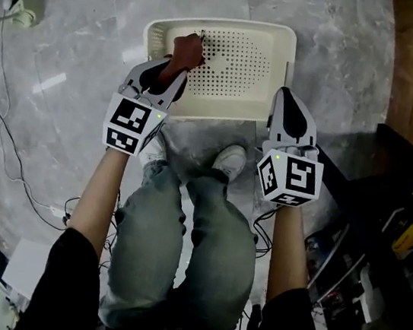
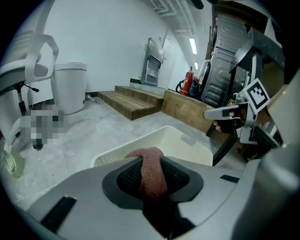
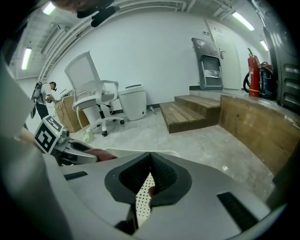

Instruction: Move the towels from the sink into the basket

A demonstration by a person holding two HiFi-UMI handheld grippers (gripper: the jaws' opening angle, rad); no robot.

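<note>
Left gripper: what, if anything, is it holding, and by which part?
A reddish-brown towel, pinched by a bunched strip between the left gripper's fingers, above the basket.

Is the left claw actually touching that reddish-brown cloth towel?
Touching. The left gripper view shows the reddish-brown cloth towel squeezed between the black pads of the left gripper, cloth filling the gap on both sides.

Towel (image 1: 187, 50): plain reddish-brown. Basket (image 1: 227, 25): cream, base perforated in a regular dot grid. Floor (image 1: 94, 44): grey, marbled. My left gripper (image 1: 176, 67) and right gripper (image 1: 284, 95): light grey shells, black pads, black-and-white square markers. My trousers (image 1: 149, 236): faded grey-green.
</note>
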